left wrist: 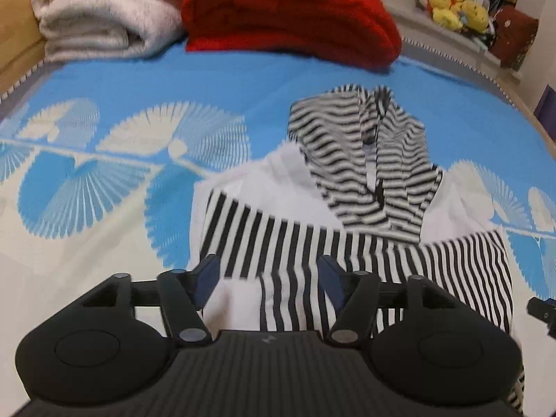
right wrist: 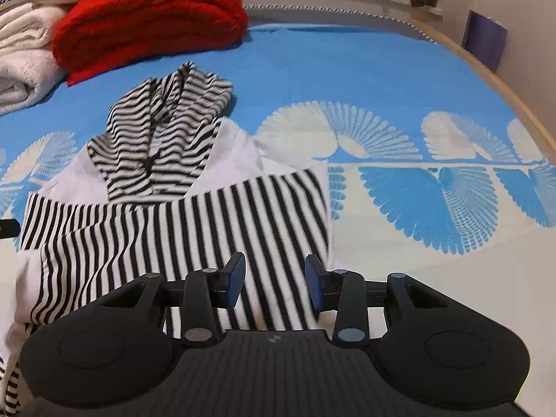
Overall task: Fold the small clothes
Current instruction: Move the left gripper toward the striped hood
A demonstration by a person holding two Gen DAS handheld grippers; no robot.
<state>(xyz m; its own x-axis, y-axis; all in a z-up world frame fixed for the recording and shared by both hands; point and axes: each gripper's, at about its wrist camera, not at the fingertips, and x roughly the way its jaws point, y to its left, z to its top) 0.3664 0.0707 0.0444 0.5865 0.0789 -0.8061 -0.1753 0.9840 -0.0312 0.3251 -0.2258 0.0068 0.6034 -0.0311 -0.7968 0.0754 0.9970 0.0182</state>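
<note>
Two black handheld grippers tilt steeply downward over a bed, each seen from its own wrist camera. The left gripper (left wrist: 269, 279) has its two blue-padded fingers (left wrist: 205, 278) spread wide, with nothing pinched between them; striped cloth lies below the gap. The right gripper (right wrist: 275, 283) has its fingers (right wrist: 234, 279) parted more narrowly, also gripping nothing, hanging above the right part of the garment. Each gripper body is matte black plastic with round knuckles and a ribbed panel in the middle.

The task's thing is a small hooded top (left wrist: 347, 236), lying flat on the bedspread (left wrist: 173, 80) directly under and ahead of both grippers. Its body is soft white knit with bold black vertical stripes across the lower part; the folded edges show plain white. The hood (right wrist: 163, 132), in thinner wavy black-and-white stripes, lies crumpled on top, pointing away from the cameras toward the head of the bed. The garment's long axis runs from the grippers toward the hood.

The bedspread is smooth woven fabric, bright blue with cream fan-shaped leaf patterns. Beyond the hood sit a folded fluffy red blanket (left wrist: 288, 17) and, beside it, a folded cream fleece blanket (left wrist: 100, 10). Yellow plush toys (left wrist: 455, 7) rest on a ledge behind.
</note>
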